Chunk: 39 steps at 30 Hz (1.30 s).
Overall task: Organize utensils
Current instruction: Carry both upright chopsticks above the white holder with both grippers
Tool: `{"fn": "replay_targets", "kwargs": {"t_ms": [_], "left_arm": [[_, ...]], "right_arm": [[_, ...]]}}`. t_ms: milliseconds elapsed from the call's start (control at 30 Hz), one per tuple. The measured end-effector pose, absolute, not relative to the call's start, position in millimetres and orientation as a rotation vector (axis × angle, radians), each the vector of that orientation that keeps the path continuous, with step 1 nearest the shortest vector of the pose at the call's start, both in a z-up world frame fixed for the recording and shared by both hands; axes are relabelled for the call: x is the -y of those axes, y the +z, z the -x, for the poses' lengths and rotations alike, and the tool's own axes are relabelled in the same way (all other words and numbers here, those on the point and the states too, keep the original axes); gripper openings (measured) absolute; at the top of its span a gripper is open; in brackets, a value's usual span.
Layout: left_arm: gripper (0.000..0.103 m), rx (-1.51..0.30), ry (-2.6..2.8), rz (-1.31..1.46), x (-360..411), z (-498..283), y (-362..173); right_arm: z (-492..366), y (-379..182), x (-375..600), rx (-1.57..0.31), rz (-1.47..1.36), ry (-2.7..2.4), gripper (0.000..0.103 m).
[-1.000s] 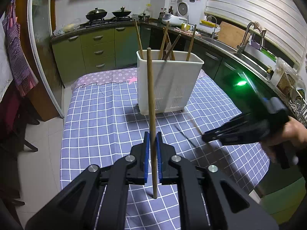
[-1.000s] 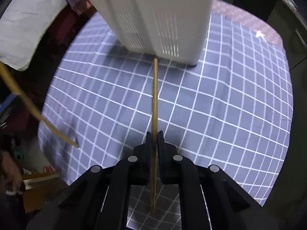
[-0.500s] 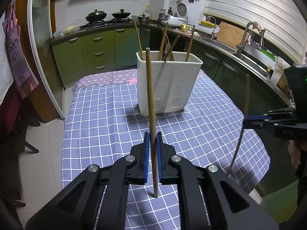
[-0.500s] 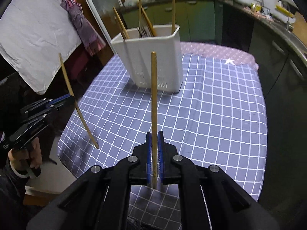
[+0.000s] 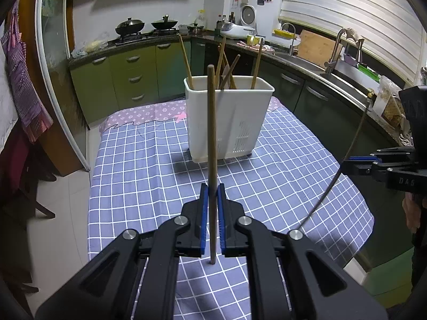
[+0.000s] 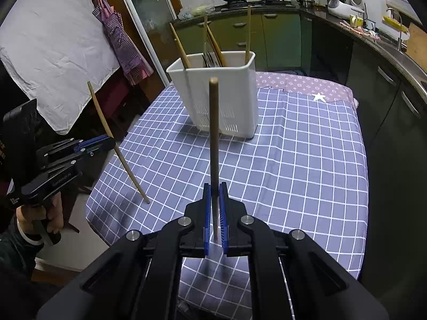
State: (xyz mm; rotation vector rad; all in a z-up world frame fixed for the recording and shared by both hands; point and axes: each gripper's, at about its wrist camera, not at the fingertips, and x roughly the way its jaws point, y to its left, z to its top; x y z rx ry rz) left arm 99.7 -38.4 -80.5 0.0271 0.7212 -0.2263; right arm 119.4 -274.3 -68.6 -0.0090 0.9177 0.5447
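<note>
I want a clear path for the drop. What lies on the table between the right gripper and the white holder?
Nothing: only bare checked tablecloth between the right gripper and white holder, in the right wrist view.

holder (image 5: 229, 122) on table (image 5: 138, 176), chopsticks (image 5: 221, 61) inside

Table (image 5: 149, 176) covered by a blue-violet cloth with a white grid (image 6: 307, 165); cloth hangs over the near and side edges. At the far end a second cloth, pale pink with a small repeated print (image 5: 144, 113), lies under or against the grid cloth; a star shape shows at its border, pink in the left wrist view, white in the right.

One thing stands directly on the grid cloth: a white plastic utensil holder (image 5: 229, 122), upright, slotted near its base, toward the far end just short of the pink cloth. It casts a shadow on the cloth toward the near side. Wooden sticks (image 6: 248, 32) lean inside it.
</note>
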Motion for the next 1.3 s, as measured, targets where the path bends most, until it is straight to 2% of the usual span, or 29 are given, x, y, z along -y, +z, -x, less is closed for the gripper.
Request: {"fn": "replay_targets", "kwargs": {"t_ms": [600,867,1300], "left_arm": [[0.007,-0.689,-0.251,-0.021,38,-108,-49],[0.007,-0.648,-0.288,-0.002,38,-125,2],[0.007,-0.419,-0.244,-0.069,64,-167,102]], "right_arm": [[-131,-35,264,-0.870,0.034,0.571,0.007],[-141,5,263,-0.803,0.050,0.573,0.007],[-185,101,271,-0.615,0.000,0.572,0.007]]}}
